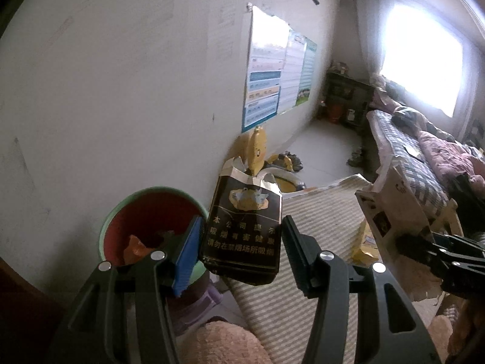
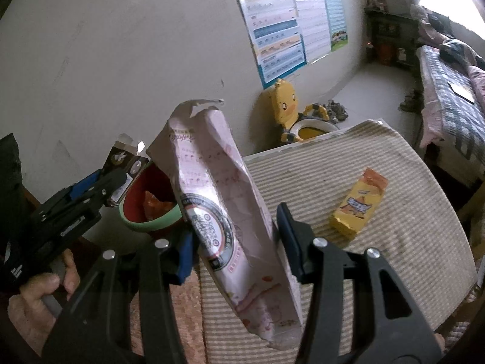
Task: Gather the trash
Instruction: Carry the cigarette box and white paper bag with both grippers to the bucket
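My left gripper (image 1: pixel 242 239) pinches the empty cigarette pack (image 1: pixel 242 227); my right gripper (image 2: pixel 233 242) clamps the pink wrapper (image 2: pixel 224 212) mid-body; both look light and crushable; bin (image 2: pixel 151 206) near left.

The dark torn-open cigarette pack (image 1: pixel 242 230) hides the far right rim of the green-rimmed, red-lined waste bin (image 1: pixel 121 212); what lies inside beyond an orange scrap is too dim to tell. The tall pink paper carton (image 2: pixel 224 212) covers the striped cloth tabletop's (image 2: pixel 394 242) left edge. The wall posters' (image 1: pixel 272 69) print is blurred. The checked bed (image 2: pixel 448 112) runs off the frame's right edge.
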